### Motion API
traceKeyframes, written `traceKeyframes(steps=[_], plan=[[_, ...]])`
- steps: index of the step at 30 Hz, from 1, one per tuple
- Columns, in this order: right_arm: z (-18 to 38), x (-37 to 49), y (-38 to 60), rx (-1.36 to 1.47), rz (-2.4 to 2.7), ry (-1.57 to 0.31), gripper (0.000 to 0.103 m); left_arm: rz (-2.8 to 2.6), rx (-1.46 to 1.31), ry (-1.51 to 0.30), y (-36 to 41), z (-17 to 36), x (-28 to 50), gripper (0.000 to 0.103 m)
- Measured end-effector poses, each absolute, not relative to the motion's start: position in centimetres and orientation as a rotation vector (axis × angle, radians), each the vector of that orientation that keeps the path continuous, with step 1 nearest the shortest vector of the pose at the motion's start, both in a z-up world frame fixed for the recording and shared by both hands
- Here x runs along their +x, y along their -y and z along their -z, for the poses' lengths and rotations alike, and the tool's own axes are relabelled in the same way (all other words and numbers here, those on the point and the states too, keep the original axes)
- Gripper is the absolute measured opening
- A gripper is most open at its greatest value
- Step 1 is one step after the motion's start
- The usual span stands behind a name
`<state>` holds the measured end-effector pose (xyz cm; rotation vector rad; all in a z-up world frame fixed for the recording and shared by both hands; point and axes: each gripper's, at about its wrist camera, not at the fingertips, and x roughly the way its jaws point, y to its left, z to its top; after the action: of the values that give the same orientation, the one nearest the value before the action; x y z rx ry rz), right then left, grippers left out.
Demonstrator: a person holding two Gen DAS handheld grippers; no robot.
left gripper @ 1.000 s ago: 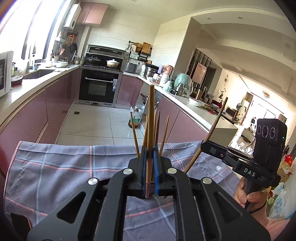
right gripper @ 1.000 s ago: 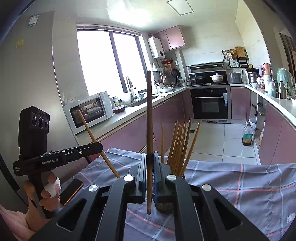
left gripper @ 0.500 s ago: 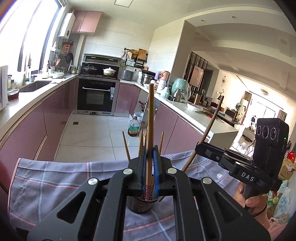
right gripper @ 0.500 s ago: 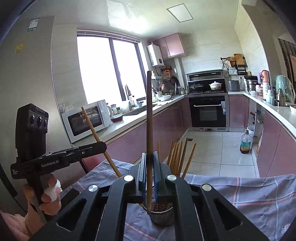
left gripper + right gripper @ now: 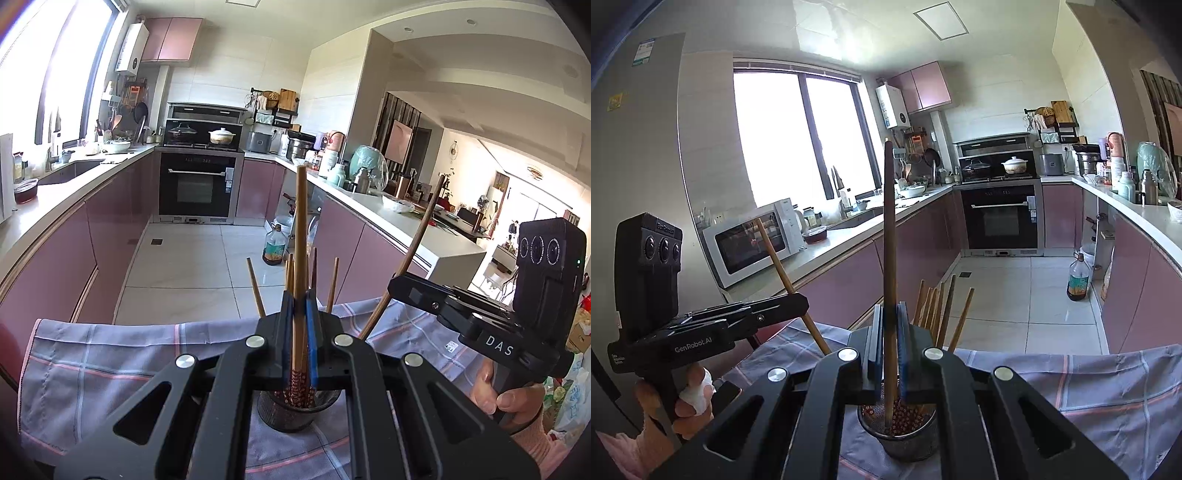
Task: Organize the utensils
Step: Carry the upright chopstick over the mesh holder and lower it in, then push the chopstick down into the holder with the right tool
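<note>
Since a second ago both of our grippers have come up and over the mesh holder [image 5: 291, 413], which now sits in plain view beneath the jaws instead of hidden behind them. Our left gripper [image 5: 300, 332] has its jaws narrow, pinching one chopstick [image 5: 301, 236] upright with its patterned end over the holder's mouth. Our right gripper [image 5: 889, 343] likewise has its jaws closed on a darker chopstick [image 5: 888, 229], whose lower tip appears to reach just inside the rim of the holder.

We judge the step in hand to be dropping both sticks into the holder. The next move calls for lowering each a little further, keeping them vertical, then easing the jaws apart so they slide down.

The chopsticks already standing in the holder [image 5: 938, 310] lean outward and crowd the opening, so they may deflect an incoming tip; our two grippers are also close together above the same mouth. The holder rests on a checked cloth [image 5: 110, 365] spread over the desk, which could let it shift if nudged. The kitchen counters and oven [image 5: 197, 184] lie well apart.
</note>
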<state>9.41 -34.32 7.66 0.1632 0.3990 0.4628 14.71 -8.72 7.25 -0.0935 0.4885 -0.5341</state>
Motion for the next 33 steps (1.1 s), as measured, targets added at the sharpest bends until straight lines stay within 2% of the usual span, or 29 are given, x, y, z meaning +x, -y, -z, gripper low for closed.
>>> traceKeyframes(steps=[33], plan=[[-6.1, 10.7, 33.2, 0.142, -0.438, -0.464, 0.005, 0.511, -0.068, -0.560, 10.2, -6.3, 16.5, 0.007]])
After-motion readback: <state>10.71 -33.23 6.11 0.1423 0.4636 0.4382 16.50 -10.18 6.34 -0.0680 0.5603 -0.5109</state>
